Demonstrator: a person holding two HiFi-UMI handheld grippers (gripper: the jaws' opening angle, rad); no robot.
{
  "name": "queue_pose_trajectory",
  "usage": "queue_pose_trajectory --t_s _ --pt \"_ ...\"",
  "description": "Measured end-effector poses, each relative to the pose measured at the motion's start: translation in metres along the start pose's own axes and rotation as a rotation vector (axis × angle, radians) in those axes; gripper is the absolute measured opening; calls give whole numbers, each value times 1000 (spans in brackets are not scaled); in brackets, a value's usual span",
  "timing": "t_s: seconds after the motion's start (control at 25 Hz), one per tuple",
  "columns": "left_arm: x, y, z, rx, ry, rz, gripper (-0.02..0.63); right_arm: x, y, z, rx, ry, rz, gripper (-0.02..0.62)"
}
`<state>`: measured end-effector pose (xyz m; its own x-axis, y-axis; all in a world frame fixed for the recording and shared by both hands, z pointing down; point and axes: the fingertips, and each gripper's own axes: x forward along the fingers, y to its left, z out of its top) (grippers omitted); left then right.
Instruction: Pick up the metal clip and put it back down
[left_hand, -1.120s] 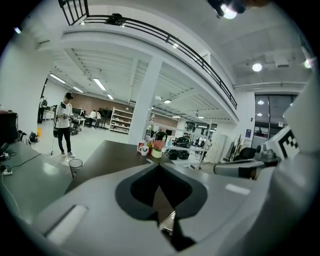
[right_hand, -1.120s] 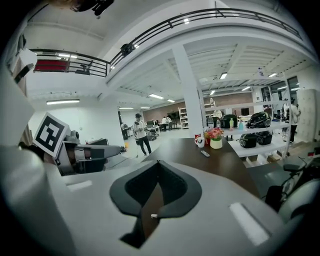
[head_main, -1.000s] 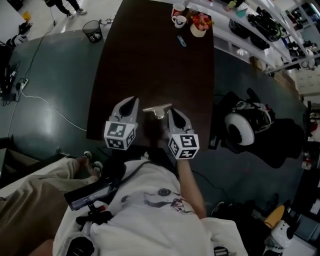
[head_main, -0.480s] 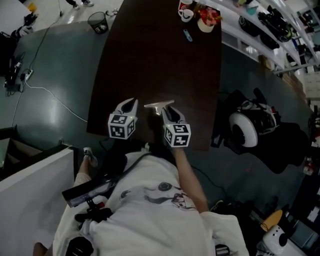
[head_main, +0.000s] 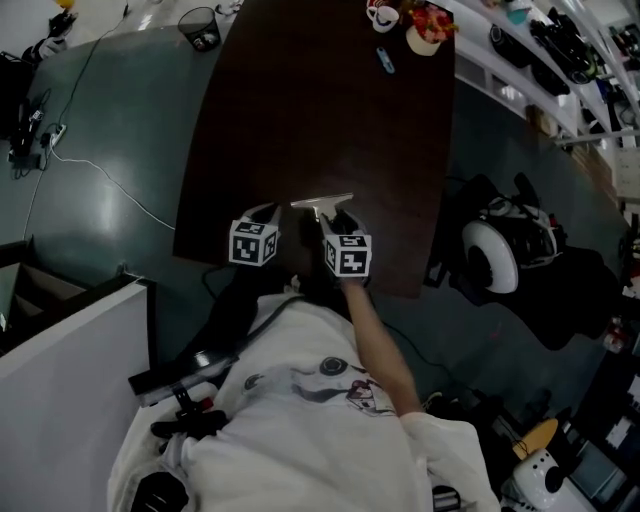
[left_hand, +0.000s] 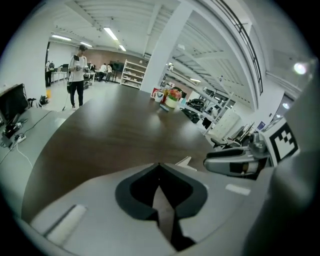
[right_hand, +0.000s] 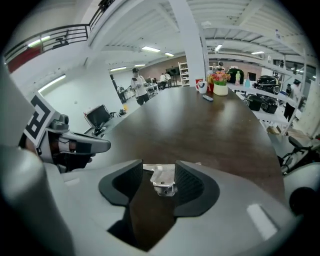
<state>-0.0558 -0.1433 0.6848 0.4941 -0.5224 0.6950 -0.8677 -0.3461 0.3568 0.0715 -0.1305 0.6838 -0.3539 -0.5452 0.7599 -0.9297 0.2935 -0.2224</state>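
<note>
The long dark brown table (head_main: 320, 120) holds the shiny metal clip (right_hand: 163, 179) near its near edge, between the opening right tongs (right_hand: 159, 170). The left tongs (left_hand: 160, 167) are pinched together and empty. Pulling back crooked could drag the clip.

The left tool (left_hand: 160, 167) has its jaws meeting at the tips, empty, above a long dark table (left_hand: 115, 135). An edge of the metal clip (left_hand: 184, 161) shows just beyond; a person (left_hand: 77, 75) stands far left.

Silvery metal clip (head_main: 322, 203), T-shaped, flat on dark table (head_main: 320, 100), near edge
</note>
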Motion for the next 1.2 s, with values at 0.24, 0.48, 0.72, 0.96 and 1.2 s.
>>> queue_pose_trajectory --t_s 0.24,0.48,0.72,0.96,1.2 --pt "3 -5 -11 -4 53 -14 -2 28 -13 -24 -1 129 -29 270" --pt "-5 -5 -11 12 61 -16 -2 55 -10 -44 -20 229 -4 296" --pt "-12 3 -15 8 65 -1 -2 71 -9 -70 12 351 -6 309" --pt "-18 10 -16 1 63 17 -2 68 -11 -77 -18 370 -46 301" --pt "-14 3 -2 22 34 -5 -2 59 -14 -37 -80 209 -39 296"
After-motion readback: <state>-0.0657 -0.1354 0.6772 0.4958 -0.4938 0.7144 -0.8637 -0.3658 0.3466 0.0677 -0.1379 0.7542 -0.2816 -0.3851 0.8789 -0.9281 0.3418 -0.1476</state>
